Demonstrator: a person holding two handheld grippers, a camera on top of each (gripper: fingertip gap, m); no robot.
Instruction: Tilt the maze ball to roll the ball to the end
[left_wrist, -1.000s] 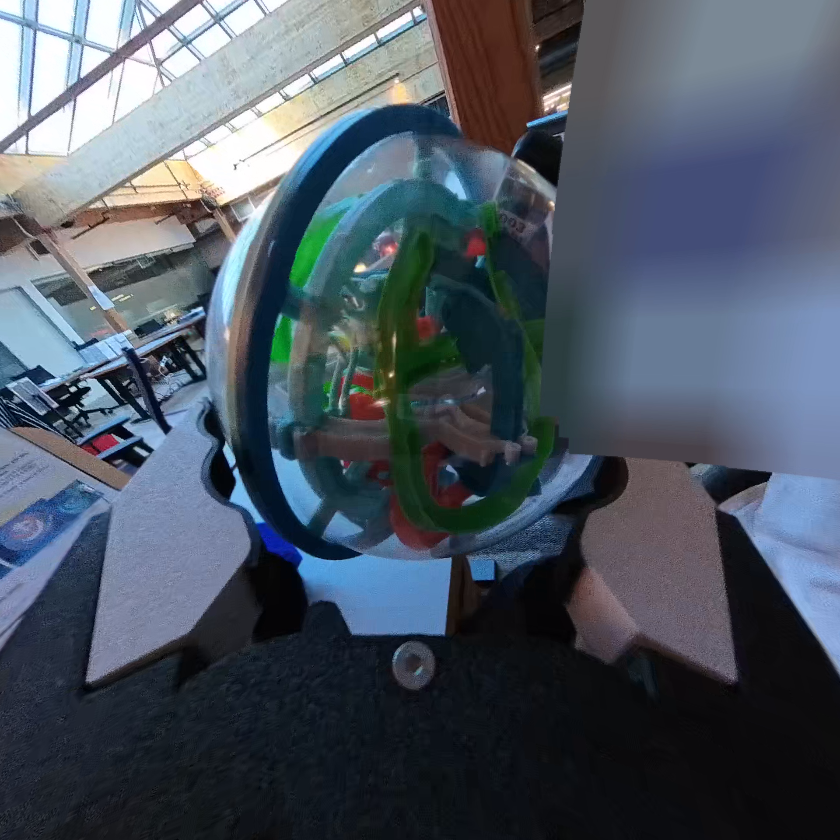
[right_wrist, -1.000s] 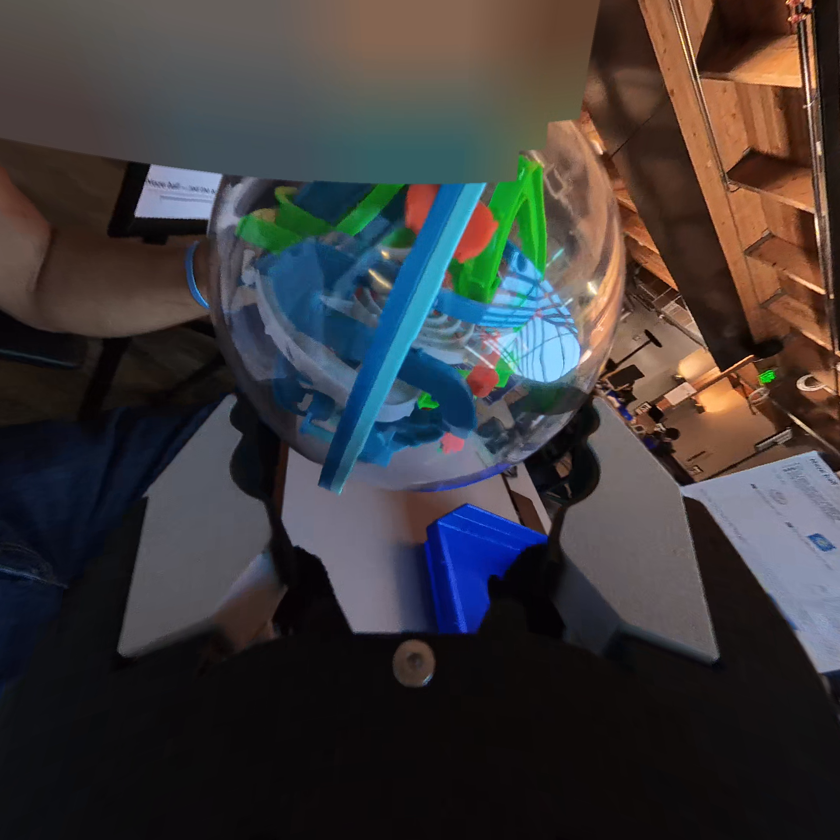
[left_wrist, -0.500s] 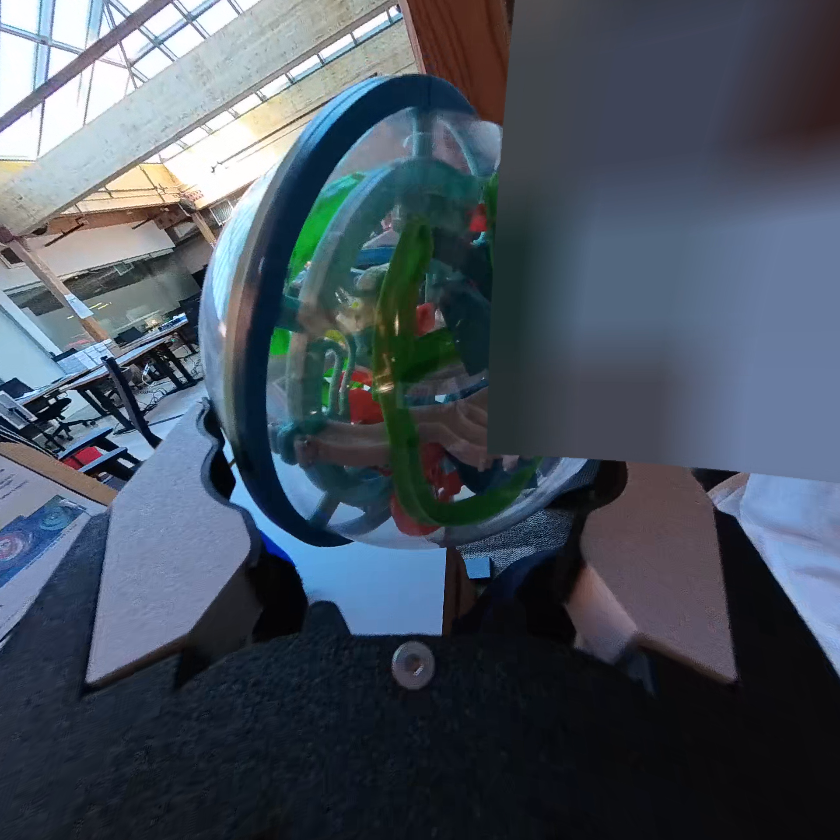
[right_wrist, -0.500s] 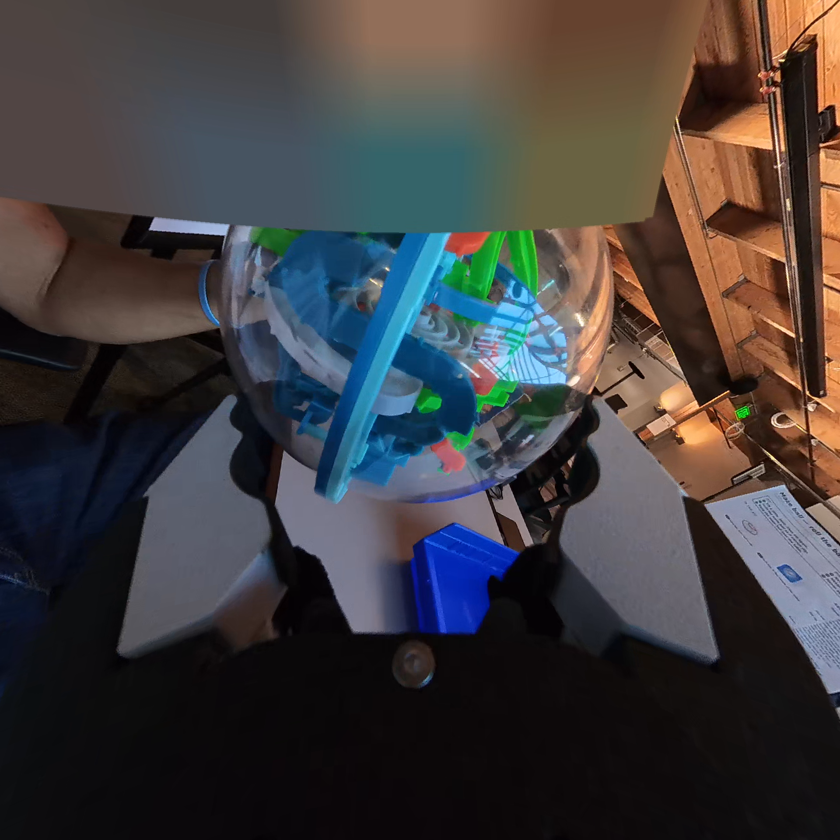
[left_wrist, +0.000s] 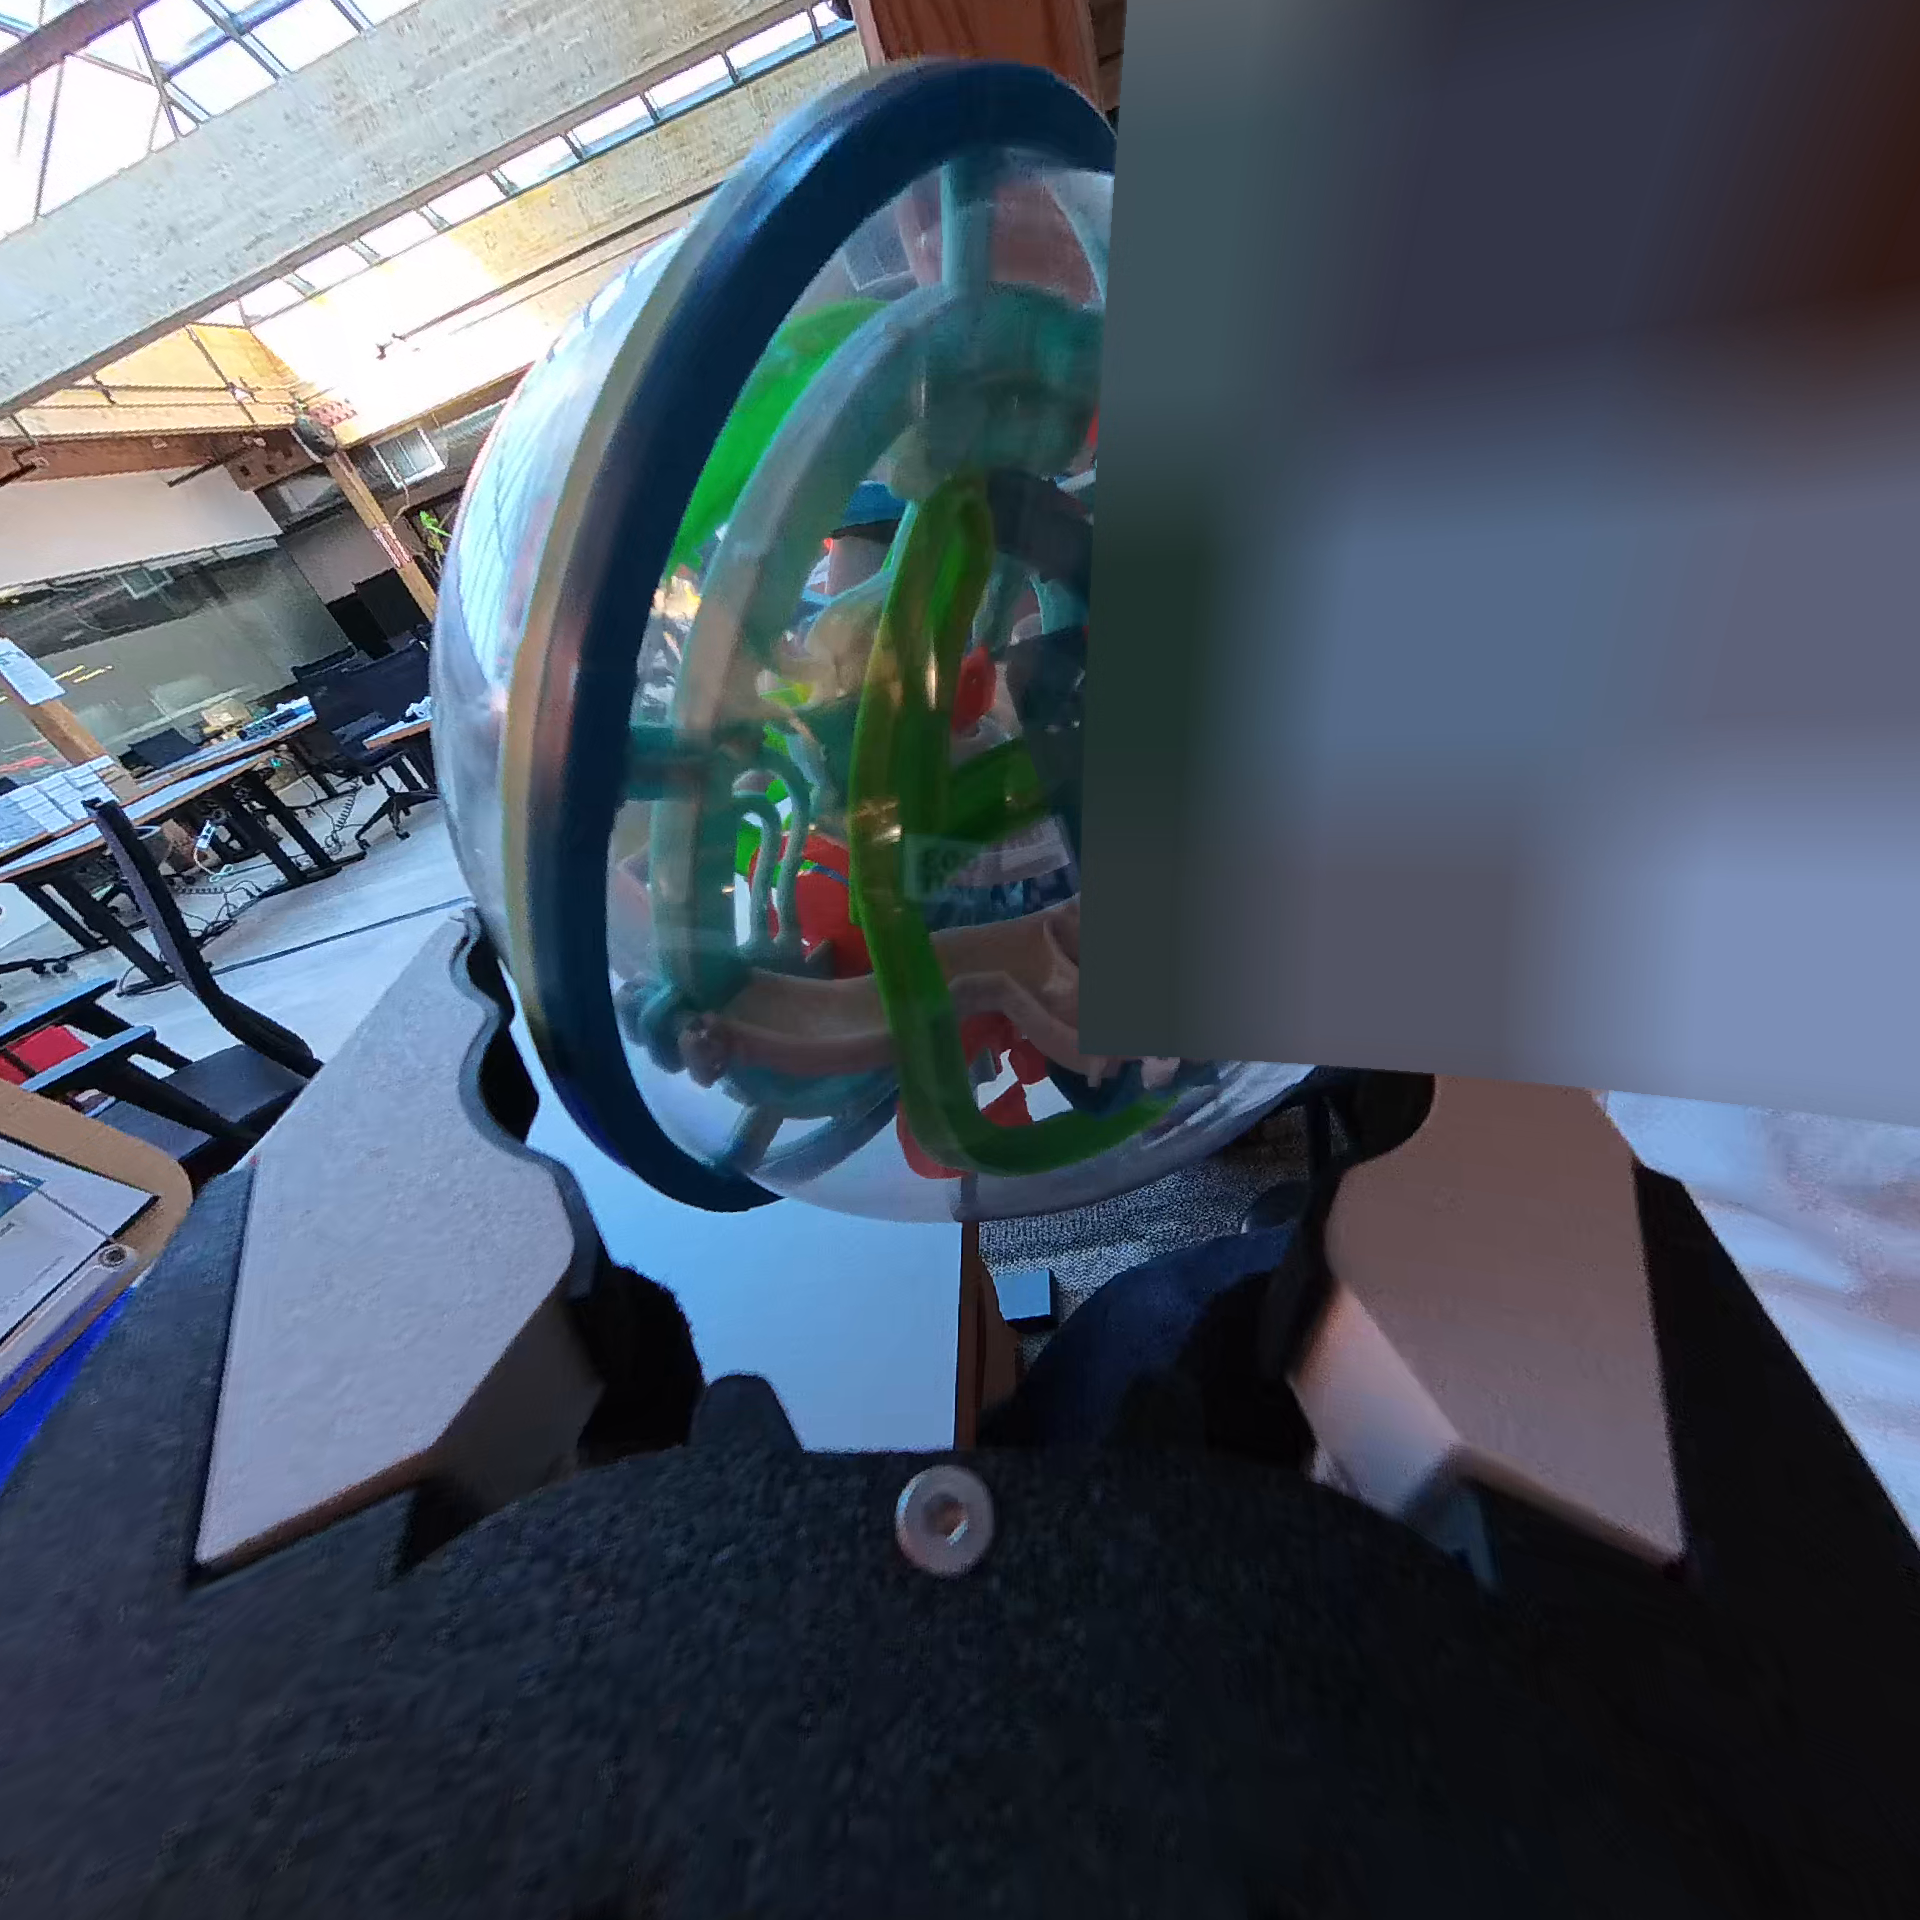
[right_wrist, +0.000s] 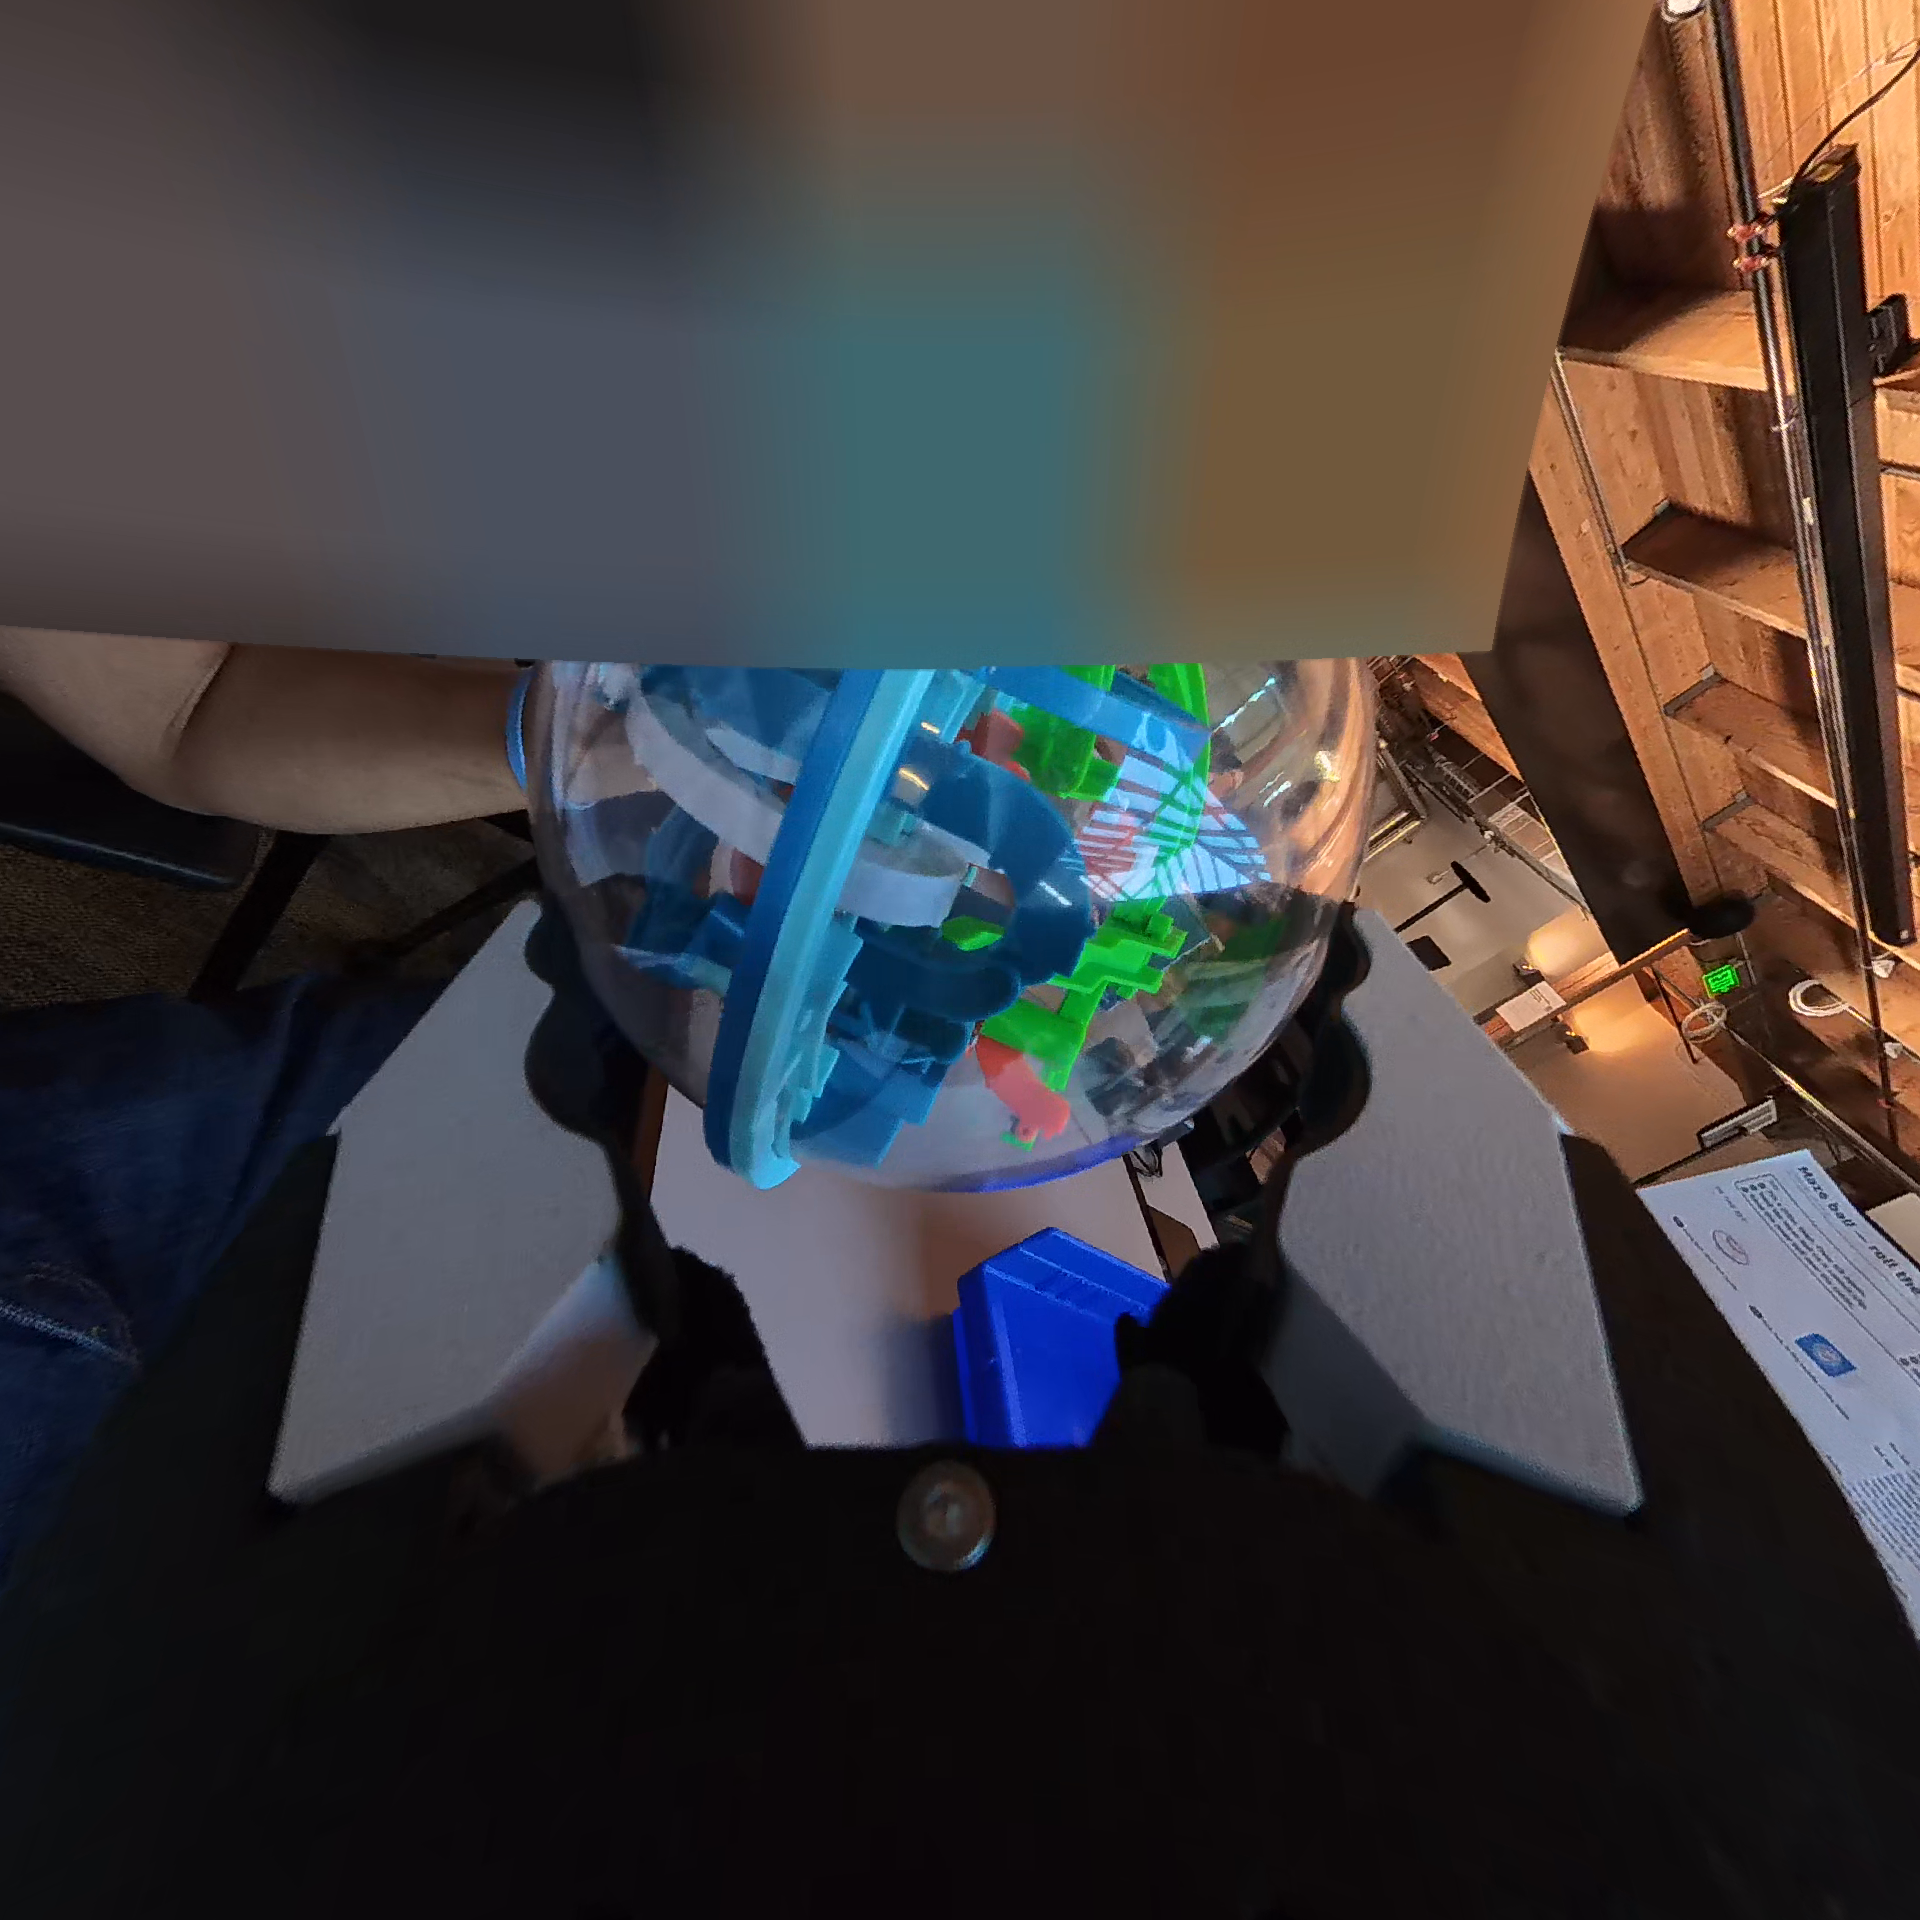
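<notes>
Above white table (right_wrist: 883, 1299), both hand-held grippers (left_wrist: 935, 1039) (right_wrist: 935, 1039) clamp maze ball (left_wrist: 790, 727); timber-beamed office behind.

Printed sheet (right_wrist: 1829, 1340): text lines, small blue emblem. Green lit wall sign (right_wrist: 1722, 979). Small white label inside maze ball (left_wrist: 940, 864).

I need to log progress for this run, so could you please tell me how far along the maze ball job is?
Done: the maze ball is off the table, gripped by both the left gripper and the right gripper. In hand: it is held tilted, its blue ring slanted. Left: getting the small ball to the end. I cannot find that ball among the tracks, and a blur patch hides part of the sphere, so its progress is unclear.
</notes>
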